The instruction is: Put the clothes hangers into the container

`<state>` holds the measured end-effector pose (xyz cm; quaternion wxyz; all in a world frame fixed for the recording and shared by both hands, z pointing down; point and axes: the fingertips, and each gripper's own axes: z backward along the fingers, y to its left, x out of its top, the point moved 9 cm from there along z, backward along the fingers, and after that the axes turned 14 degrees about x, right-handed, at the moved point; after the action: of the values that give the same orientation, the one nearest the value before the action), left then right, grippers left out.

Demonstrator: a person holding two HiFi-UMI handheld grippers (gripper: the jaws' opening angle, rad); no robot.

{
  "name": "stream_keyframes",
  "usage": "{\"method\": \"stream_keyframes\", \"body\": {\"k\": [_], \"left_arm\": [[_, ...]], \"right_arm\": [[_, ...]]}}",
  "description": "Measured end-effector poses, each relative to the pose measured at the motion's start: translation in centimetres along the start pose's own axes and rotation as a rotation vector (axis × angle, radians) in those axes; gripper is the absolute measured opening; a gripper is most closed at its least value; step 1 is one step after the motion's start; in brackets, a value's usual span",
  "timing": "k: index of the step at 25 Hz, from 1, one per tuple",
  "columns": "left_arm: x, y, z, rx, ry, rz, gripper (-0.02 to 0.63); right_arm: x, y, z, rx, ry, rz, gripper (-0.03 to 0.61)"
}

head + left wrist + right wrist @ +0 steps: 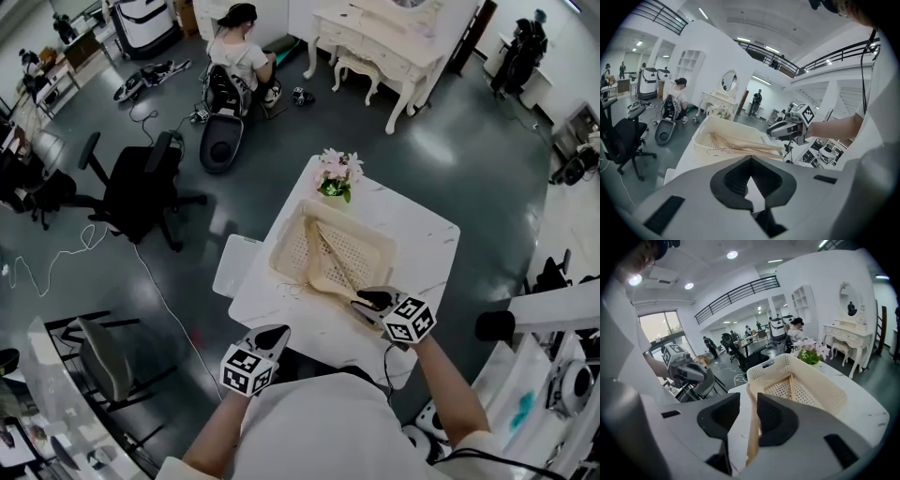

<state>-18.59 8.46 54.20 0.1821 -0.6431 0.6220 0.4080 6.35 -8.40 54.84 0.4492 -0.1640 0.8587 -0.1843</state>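
Farthest left in the head view, the left gripper (273, 336) hovers by the near corner of the white marble-patterned table (427, 234), apart from everything on it. From above we see only its marker cube and a dark tip. Its own view tells us the rest: the two jaw tips meet in a point with nothing between them, and a sliver of tabletop shows through the notch behind.

That left gripper view also looks low along the table at the cream perforated plastic basket (705, 136). There we make out the thin wire hooks (713, 151) of the pale wooden clothes hangers (740, 146) at the basket's near corner. In the head view these hooks are only faint lines.

In the middle, the head view gives us the layout from above. The hangers lie lengthwise in the basket, and a small pot of pink flowers (337, 175) stands just beyond its far end.

To the right, the right gripper (367, 300) sits at the basket's near right corner. The nearest hanger (753, 427) reaches out over the rim to it. From above, the gripper's body covers that meeting point, so we rely on the right gripper view. There the jaws stand spread with the hanger's end between them. The wood lies against the jaw at that view's right, and a strip of table shows between it and the other jaw. Past the jaws we see down into the basket, where another wooden arm lies on the holed floor.
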Motion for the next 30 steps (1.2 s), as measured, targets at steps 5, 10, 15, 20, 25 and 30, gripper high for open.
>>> {"method": "stream_keyframes", "body": {"k": [5,10,15,20,25,30], "left_arm": [[0.2,-1.6,-0.9,-0.048,0.016,-0.04,0.008],[0.9,-3.0,-1.4,-0.096,0.019,-0.079,0.008],[2.3,-4.2,-1.1,-0.122,-0.016,-0.093,0.008],[3.2,-4.9,-1.2,-0.129,-0.057,-0.071,0.008],[3.6,-5.5,-1.5,-0.141,-0.059,-0.086,0.006],[3.9,-5.2,-1.0,-0.162,-0.065,-0.114,0.008]], "right_arm": [[-2.2,1.9,3.6,-0.094,-0.093,-0.036,0.106],[-4.2,4.1,7.0,-0.209,-0.246,-0.129,0.061],[-5.9,7.8,10.1,-0.27,-0.494,-0.253,0.034],[-7.9,9.7,12.0,-0.333,-0.669,-0.313,0.023],[-8.9,10.1,11.8,-0.397,-0.668,-0.348,0.023],[-8.4,11.2,11.0,-0.414,-0.661,-0.335,0.023]]}}
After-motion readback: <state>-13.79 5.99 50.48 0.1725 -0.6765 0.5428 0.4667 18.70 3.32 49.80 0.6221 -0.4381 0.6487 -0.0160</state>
